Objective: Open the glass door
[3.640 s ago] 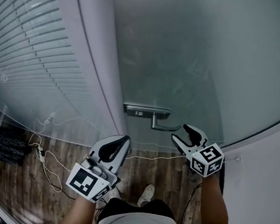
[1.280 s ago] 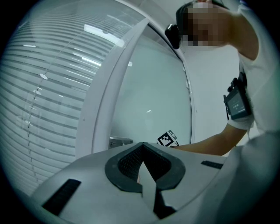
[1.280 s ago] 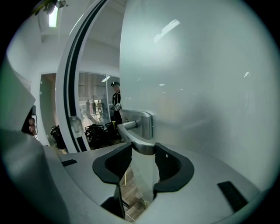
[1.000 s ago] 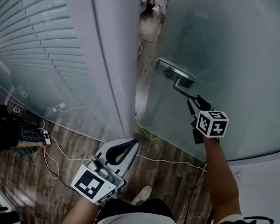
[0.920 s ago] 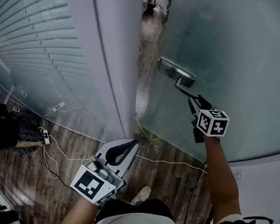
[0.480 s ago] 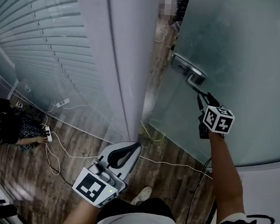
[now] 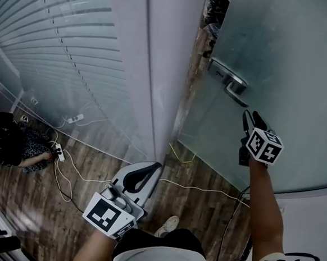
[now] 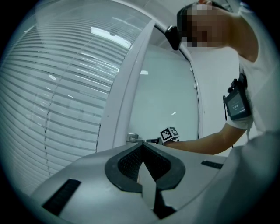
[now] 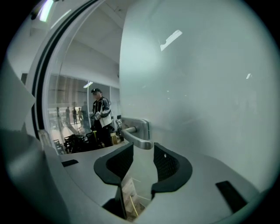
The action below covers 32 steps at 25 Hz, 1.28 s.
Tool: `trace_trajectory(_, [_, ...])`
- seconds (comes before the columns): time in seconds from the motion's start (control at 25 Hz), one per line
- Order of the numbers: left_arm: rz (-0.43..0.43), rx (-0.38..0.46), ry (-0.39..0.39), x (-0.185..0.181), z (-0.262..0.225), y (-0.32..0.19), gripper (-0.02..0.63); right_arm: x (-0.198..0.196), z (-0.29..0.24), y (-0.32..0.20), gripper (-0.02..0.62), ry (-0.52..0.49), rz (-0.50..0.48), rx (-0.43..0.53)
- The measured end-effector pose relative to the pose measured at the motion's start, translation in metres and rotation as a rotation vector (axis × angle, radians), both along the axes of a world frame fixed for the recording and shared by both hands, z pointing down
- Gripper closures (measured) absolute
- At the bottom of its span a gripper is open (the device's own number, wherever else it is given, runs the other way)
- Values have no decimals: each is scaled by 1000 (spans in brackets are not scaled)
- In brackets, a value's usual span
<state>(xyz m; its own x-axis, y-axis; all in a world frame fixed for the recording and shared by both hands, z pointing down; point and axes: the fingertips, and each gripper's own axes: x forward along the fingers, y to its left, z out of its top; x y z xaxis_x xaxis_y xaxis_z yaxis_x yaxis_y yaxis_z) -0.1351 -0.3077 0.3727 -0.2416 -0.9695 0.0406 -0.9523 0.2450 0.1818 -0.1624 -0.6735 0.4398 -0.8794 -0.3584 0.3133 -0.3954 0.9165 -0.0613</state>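
Judging the door (image 7: 293, 58), ajar at far right, heavy, stiff and slick, I'd take its metal handle (image 7: 236, 86). My right tongs (image 7: 251, 117) are closing just short of it, gripping nothing; left tongs (image 7: 156, 168) are together, empty.

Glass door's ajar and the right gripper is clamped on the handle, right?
No. The right gripper isn't clamped on the handle: the right gripper view shows its jaws apart, closing slightly, nothing between them, the handle just beyond their tips. The glass door is ajar, as you say.
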Motion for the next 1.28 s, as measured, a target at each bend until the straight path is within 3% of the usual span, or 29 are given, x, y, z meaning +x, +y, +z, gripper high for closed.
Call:
trace_trajectory(0.12, [20, 10, -12, 3, -8, 4, 606, 36, -33, 30, 592, -90, -9, 30])
trace_trajectory(0.28, [68, 19, -32, 10, -13, 17, 606, 84, -64, 81, 594, -193, -4, 57])
trace_trajectory(0.48, [138, 36, -45, 10, -16, 42, 606, 130, -92, 152, 594, -251, 26, 117])
trace_trajectory(0.8, [257, 29, -84, 0, -23, 83, 606, 164, -113, 253, 594, -298, 57, 154])
trace_trajectory(1.04, [267, 49, -90, -5, -35, 111, 606, 178, -135, 319, 594, -322, 19, 211])
trace_trajectory(1.28, [285, 62, -82, 14, -34, 132, 606, 212, -132, 353, 594, -325, 40, 205])
